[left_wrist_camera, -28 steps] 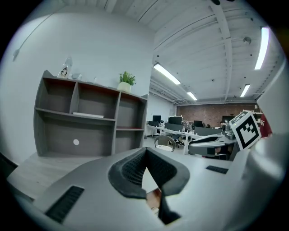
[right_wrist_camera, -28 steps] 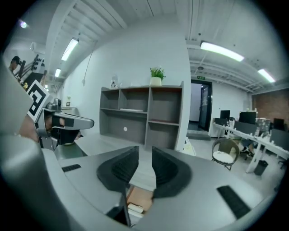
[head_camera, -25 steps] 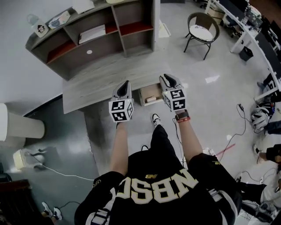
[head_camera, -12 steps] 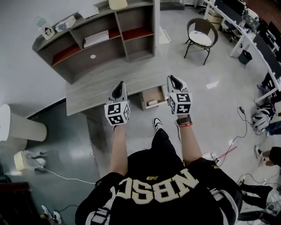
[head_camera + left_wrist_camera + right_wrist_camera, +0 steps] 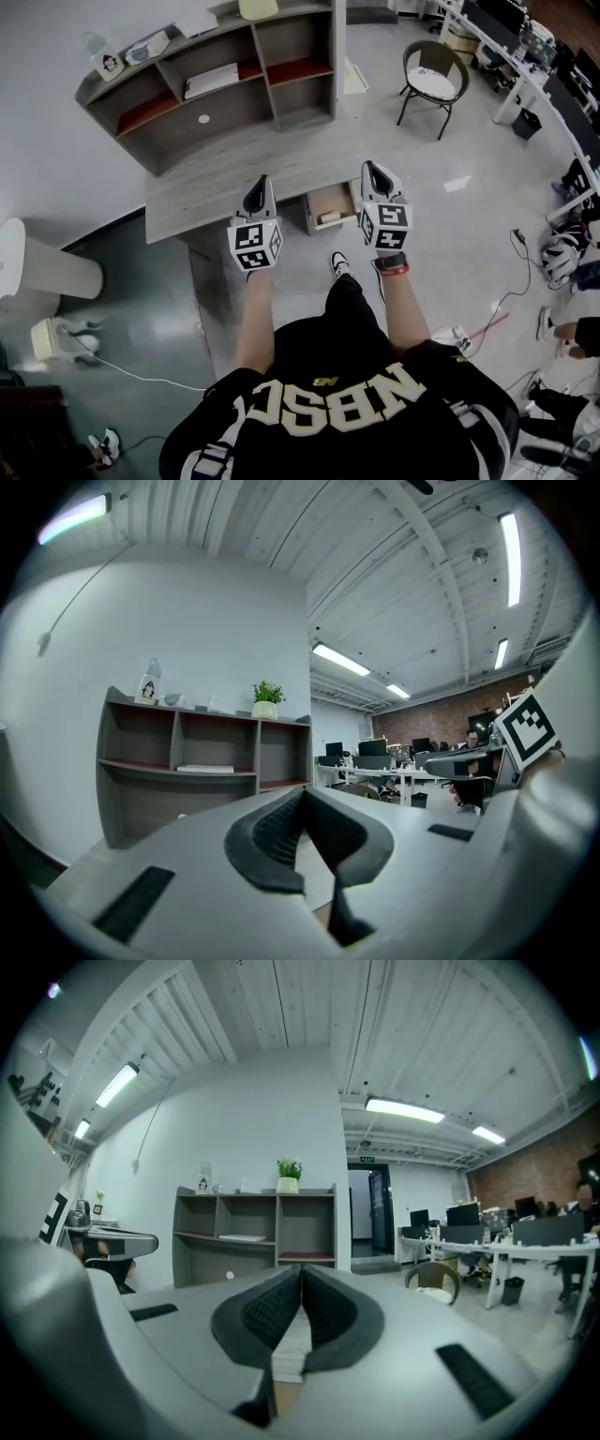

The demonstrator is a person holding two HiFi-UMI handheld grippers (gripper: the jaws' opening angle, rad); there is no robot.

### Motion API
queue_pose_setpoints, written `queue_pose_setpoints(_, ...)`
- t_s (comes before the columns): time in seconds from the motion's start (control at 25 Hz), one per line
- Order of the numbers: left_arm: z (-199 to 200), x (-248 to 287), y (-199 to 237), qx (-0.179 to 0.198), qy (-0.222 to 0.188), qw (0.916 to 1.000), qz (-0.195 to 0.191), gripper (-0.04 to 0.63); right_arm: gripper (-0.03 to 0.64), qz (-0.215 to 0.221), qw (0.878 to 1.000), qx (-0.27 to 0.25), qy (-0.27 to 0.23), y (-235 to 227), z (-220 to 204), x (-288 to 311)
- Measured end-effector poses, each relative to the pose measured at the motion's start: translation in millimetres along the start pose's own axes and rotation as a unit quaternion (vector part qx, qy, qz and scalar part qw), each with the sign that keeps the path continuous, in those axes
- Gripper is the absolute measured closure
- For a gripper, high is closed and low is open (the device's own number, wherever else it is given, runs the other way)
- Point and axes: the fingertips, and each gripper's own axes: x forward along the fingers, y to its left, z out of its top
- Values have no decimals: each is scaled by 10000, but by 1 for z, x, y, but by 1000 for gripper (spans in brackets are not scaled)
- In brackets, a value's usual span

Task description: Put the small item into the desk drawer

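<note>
Right gripper (image 5: 301, 1269): jaws pressed together, tips touching, nothing between them; we hold it over the desk's front edge.
Left gripper (image 5: 302, 794): also closed on nothing, raised beside the right one.
Desk (image 5: 216, 187): bare grey top just ahead of both grippers.
Drawer (image 5: 330, 197): pulled open under the desk, between the two grippers in the head view.
Item (image 5: 325, 217): a small pale thing lying in the drawer's near end, apart from both grippers.
Handling: we judge it light. It is too small to tell stiffness, so a gentle pinch across its narrow sides seems safest.
</note>
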Motion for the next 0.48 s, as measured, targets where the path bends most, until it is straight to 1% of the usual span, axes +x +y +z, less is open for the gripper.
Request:
queue_pose_setpoints(0.28, -3, -5, -4, -37, -30, 10000, -51, 582, 607, -35, 10000, -31, -21, 2, -2, -7)
queue_pose_setpoints(0.48, -6, -1, -6, 3, -15, 9999, -104, 583, 607, -23, 10000, -25, -7, 3, -2, -7)
